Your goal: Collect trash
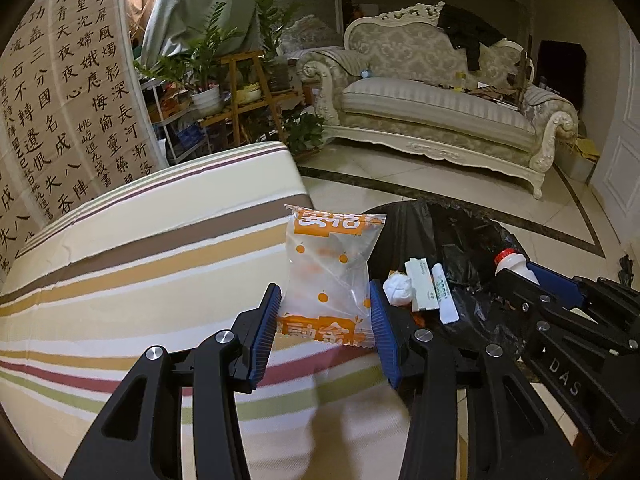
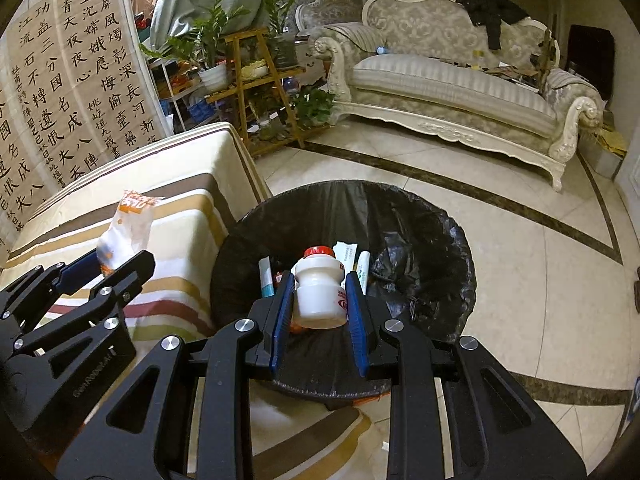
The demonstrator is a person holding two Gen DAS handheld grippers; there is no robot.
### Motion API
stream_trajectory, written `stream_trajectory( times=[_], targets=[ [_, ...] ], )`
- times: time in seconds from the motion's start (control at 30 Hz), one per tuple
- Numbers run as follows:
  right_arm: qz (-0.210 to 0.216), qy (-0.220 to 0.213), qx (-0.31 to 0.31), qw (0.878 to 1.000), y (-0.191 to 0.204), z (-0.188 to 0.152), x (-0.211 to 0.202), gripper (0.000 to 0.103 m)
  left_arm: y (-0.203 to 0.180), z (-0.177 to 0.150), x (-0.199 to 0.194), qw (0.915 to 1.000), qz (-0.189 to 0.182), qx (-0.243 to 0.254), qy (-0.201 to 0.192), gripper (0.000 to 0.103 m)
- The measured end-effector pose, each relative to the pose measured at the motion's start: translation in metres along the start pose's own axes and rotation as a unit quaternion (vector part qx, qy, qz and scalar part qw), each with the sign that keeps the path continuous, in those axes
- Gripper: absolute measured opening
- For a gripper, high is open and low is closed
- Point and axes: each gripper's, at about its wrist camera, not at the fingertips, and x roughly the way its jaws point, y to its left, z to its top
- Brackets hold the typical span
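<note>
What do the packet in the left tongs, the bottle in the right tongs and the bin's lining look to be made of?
Packet: thin clear plastic film, glossy, printed orange; the table stripes show through it.
Bottle: opaque white plastic, smooth with a soft sheen, with a red top that could be foil or plastic.
Lining: thin black plastic bag, shiny and wrinkled, creased over the rim.

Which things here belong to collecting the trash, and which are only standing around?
For the job:
- snack wrapper, held by left gripper
- small white bottle, held by right gripper
- bin with black bag
- crumpled tissue inside

Just there:
- sofa
- potted plants
- striped tablecloth
- calligraphy sheets
</note>
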Motion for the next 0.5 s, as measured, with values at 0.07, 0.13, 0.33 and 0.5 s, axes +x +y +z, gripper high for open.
stream_trajectory(
  times=[0.07, 0.13, 0.33, 0.5],
  targets=[
    [-0.002, -0.001, -0.001, 1.0, 0.0, 0.003, 0.002, 0.025, -0.004, 0.003, 0.004, 1.0, 0.001, 0.003, 0.0, 0.045],
    [-0.003, -0.002, -0.001, 1.0, 0.0, 0.006, 0.005, 0.026, -0.008, 0.005, 0.007, 1.0, 0.001, 0.005, 0.0, 0.045],
    [-0.009, 0.001, 0.003, 1.0, -0.005, 0.014, 0.018, 0.026, -0.016, 0.014, 0.02, 0.9999, 0.0, 0.012, 0.002, 0.045],
    [-0.013, 0.006, 0.011, 1.0, -0.01, 0.017, 0.028, 0.033, -0.017, 0.019, 0.028, 0.9999, -0.003, 0.011, 0.009, 0.048]
  ],
)
